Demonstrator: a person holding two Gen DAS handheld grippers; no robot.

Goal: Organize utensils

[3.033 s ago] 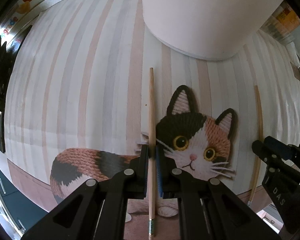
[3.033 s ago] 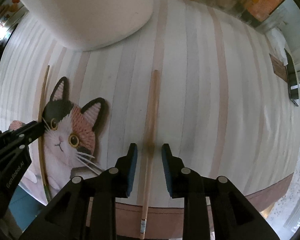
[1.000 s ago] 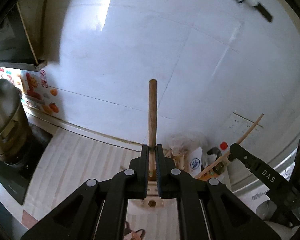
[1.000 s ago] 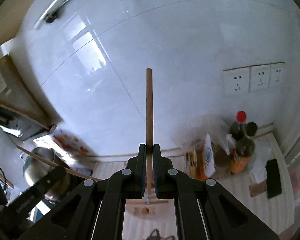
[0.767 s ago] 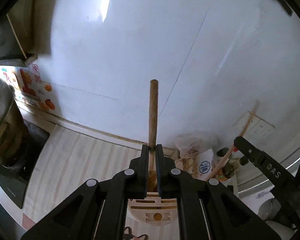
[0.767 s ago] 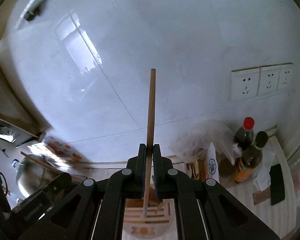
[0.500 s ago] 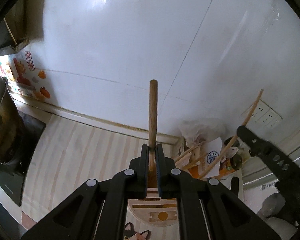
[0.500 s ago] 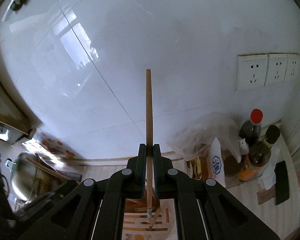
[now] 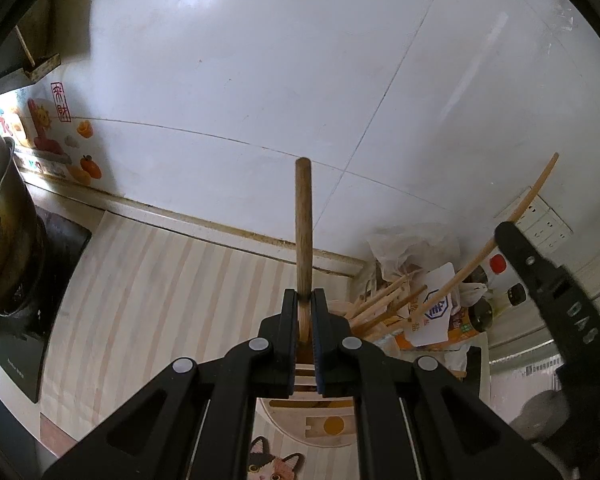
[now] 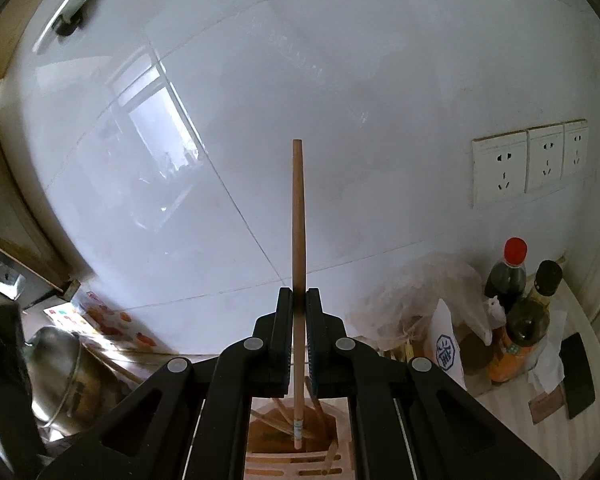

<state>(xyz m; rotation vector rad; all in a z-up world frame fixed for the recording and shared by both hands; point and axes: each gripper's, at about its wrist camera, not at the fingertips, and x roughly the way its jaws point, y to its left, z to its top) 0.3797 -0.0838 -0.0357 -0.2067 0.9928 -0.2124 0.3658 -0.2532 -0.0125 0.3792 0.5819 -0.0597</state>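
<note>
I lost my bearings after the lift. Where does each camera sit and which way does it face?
Left wrist: sits on the left gripper, faces the tiled wall and striped counter; its fingers clamp an upright chopstick above the wooden holder; the right gripper shows at right.
Right wrist: sits on the right gripper, faces the wall; its chopstick tip hangs over the holder's open compartment.
Shared: holder, steel pot, bottles.

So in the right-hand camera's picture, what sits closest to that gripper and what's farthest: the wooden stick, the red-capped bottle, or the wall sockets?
1. Thin wooden chopstick: clamped in the right gripper, centre.
2. Dark red-capped sauce bottle: on the counter, right.
3. White wall sockets: on the wall, upper right.
</note>
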